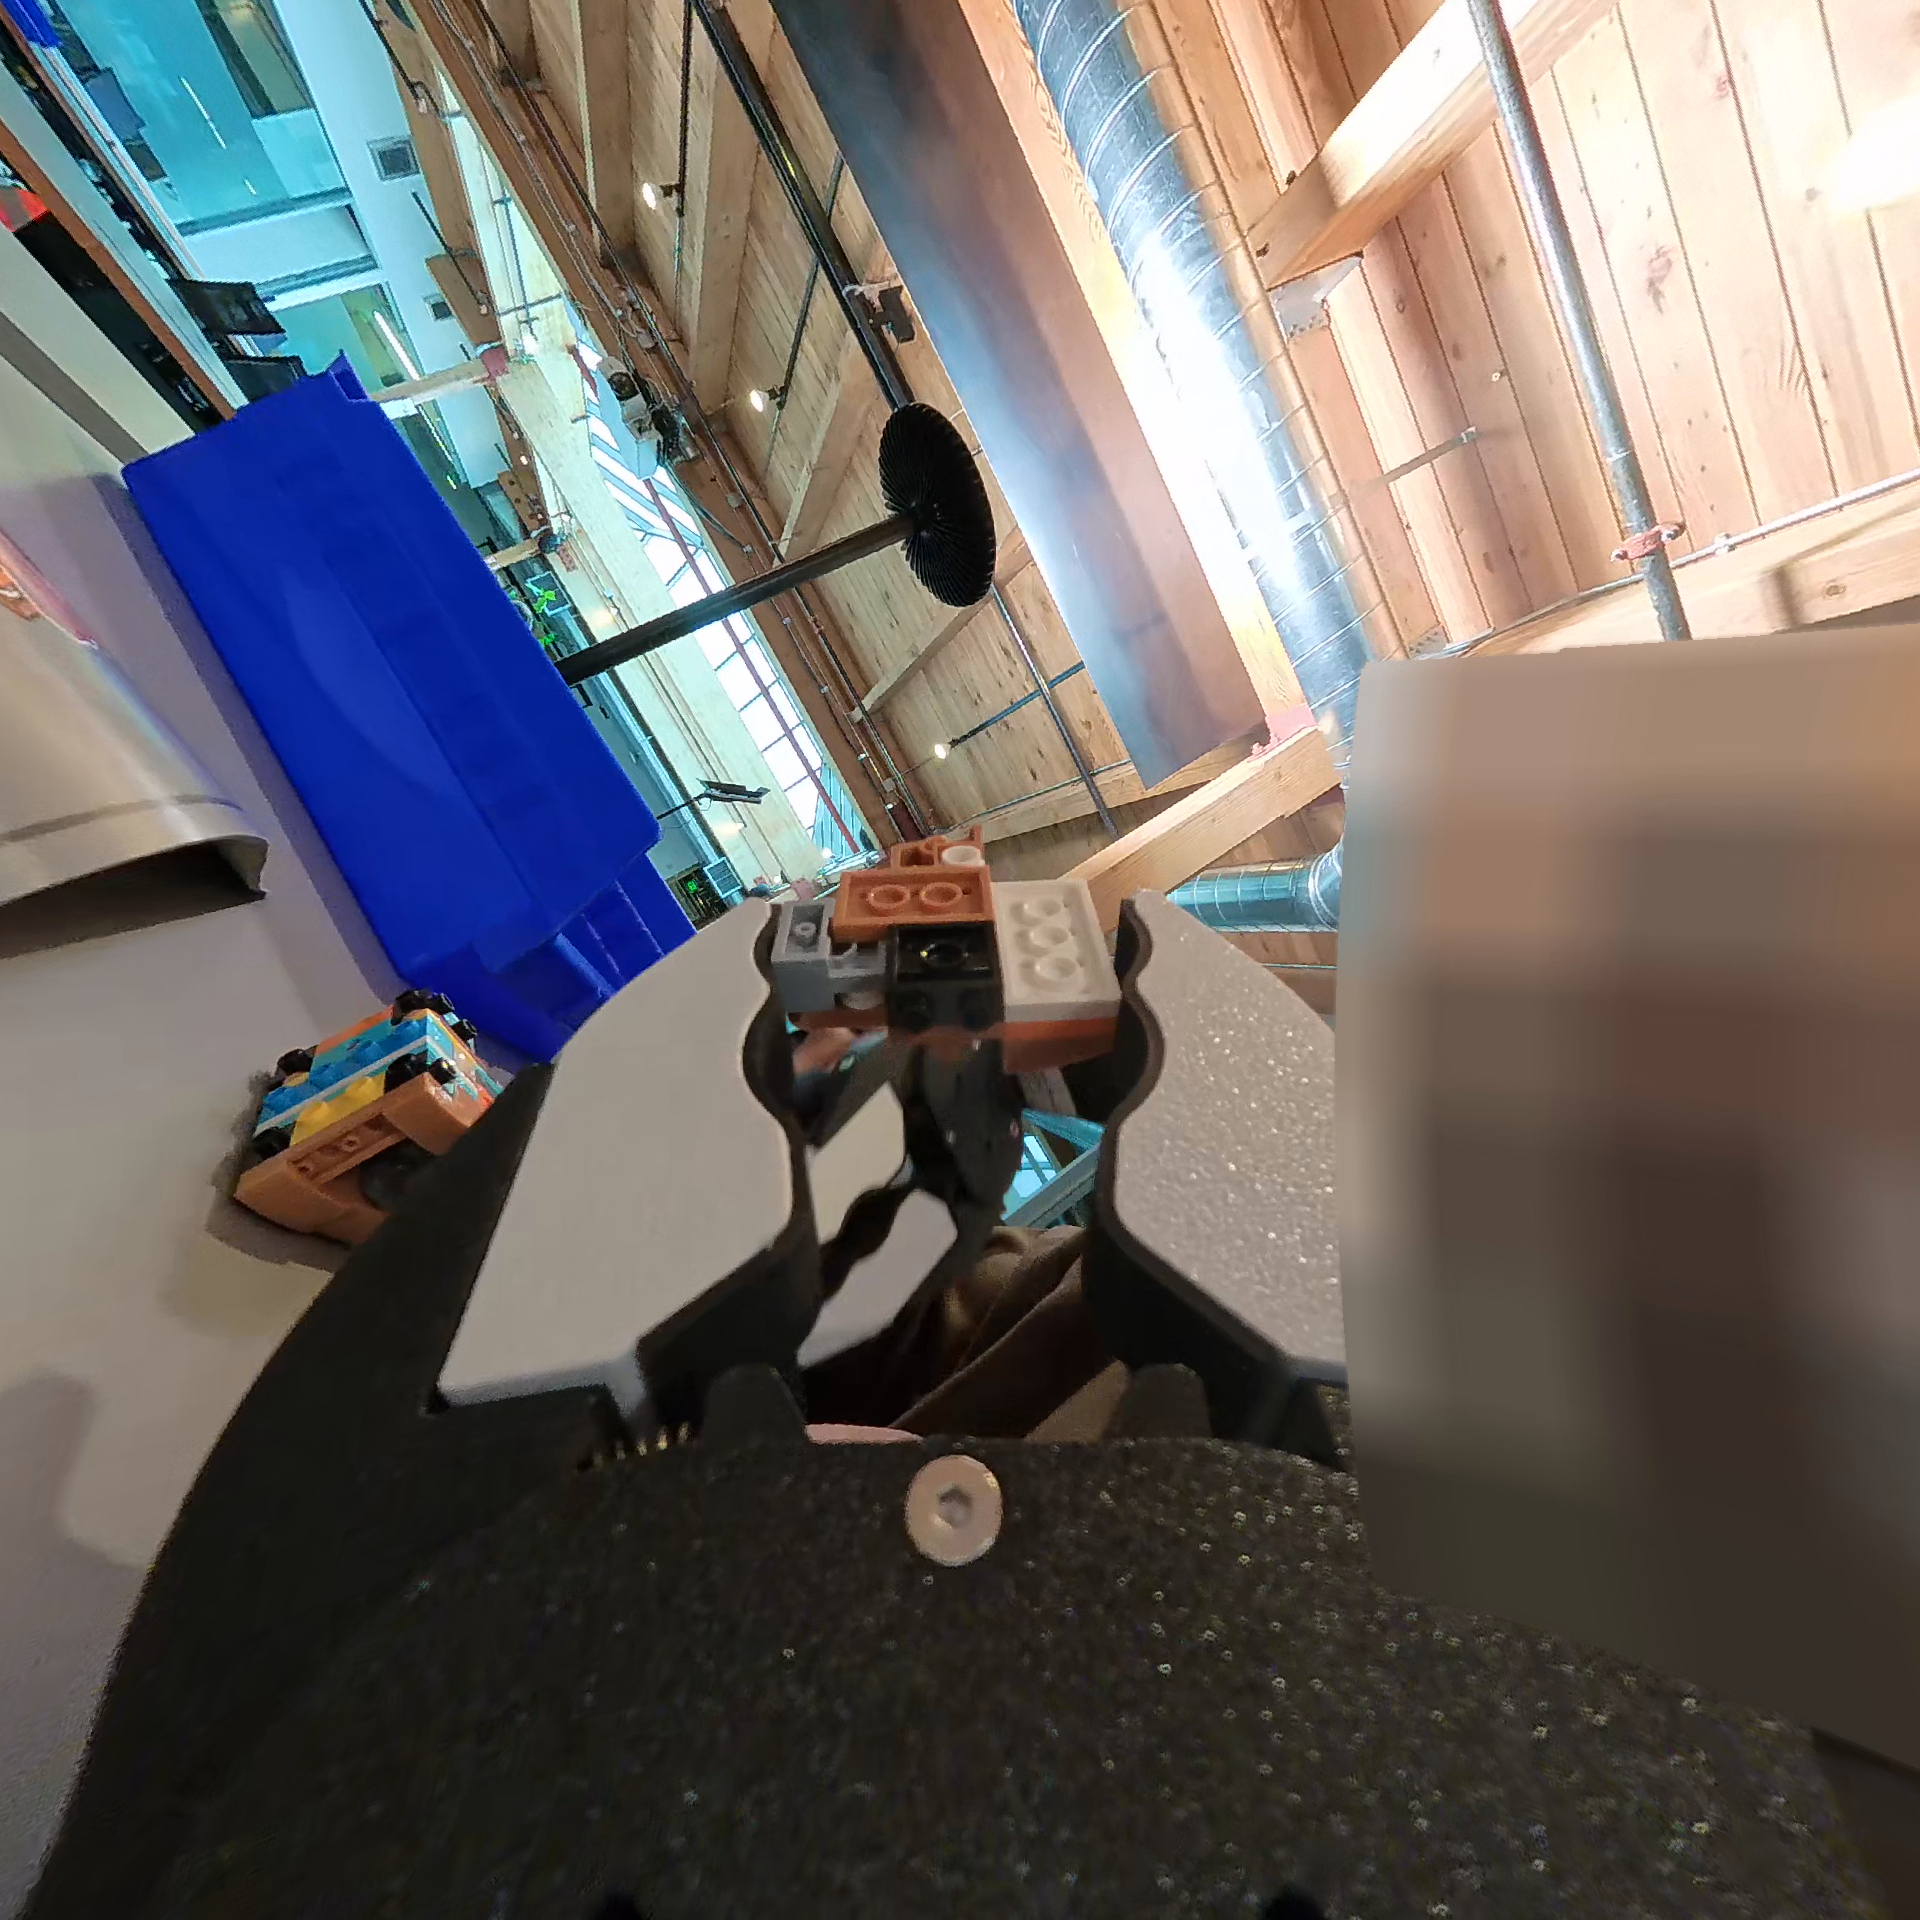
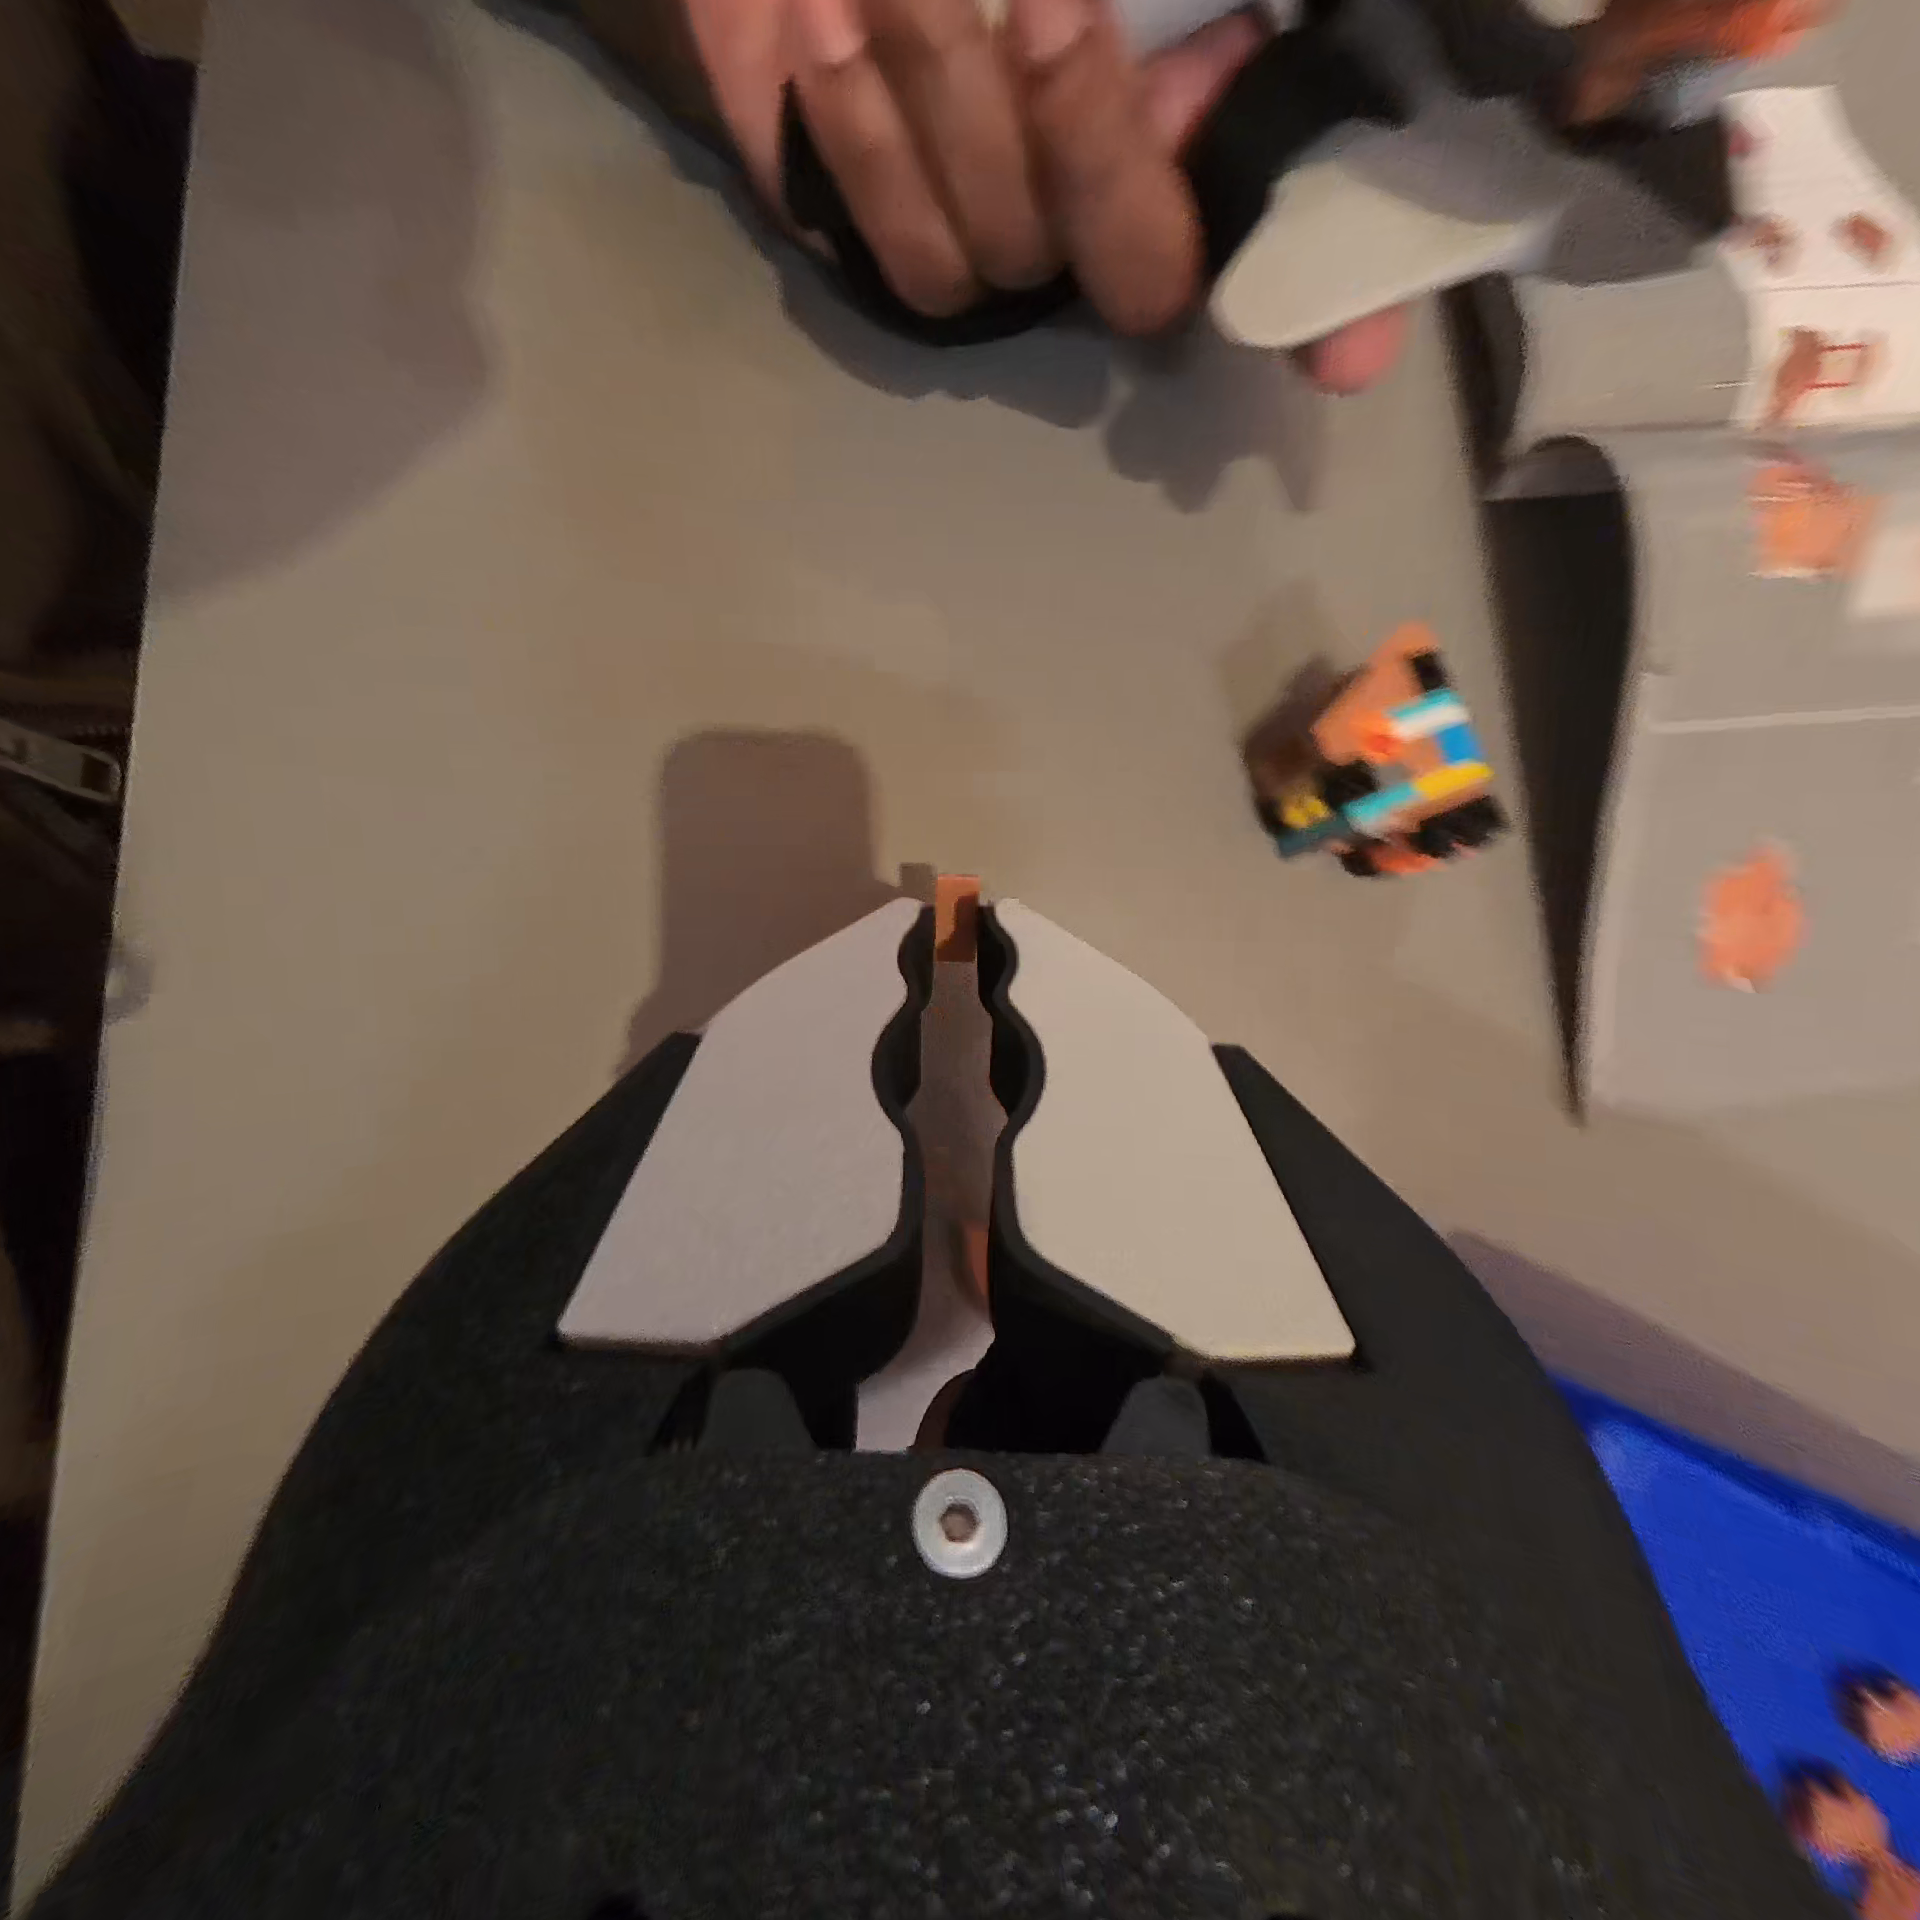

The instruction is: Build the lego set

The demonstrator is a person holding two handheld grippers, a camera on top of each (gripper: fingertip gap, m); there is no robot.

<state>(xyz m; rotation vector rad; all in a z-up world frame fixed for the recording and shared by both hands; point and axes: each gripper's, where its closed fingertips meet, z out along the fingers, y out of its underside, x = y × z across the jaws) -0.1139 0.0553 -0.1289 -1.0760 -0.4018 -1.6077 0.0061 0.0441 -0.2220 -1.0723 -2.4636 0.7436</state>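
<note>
Off to the left of the left gripper's jaws, a small finished lego car point(image 1: 366, 1117) in orange, teal and yellow sits on the grey table point(image 1: 125, 1299), just in front of a blue bin point(image 1: 395, 675). The left gripper point(image 1: 943, 971) is tipped up toward the wooden ceiling, and its jaws are closed on a lego assembly point(image 1: 940, 951) of brown, black, grey and white pieces, held right at the tips between the two fingers point(image 1: 665, 1101).

The right gripper point(image 2: 958, 920) points down at the table point(image 2: 468, 520). Its jaws are nearly together, pinching a thin orange-brown lego piece point(image 2: 956, 920) that stands up just past the tips. Ahead of those jaws and slightly left, a person's hand point(image 2: 987, 166) wraps the handle of the other gripper, blurred with motion. To the right of the jaws and a little ahead sits the same lego car point(image 2: 1377, 774), well apart from the pinched piece. Farther right lies an open instruction booklet point(image 2: 1787, 436), and the blue bin point(image 2: 1766, 1579) shows beside the gripper body at the lower right.
</note>
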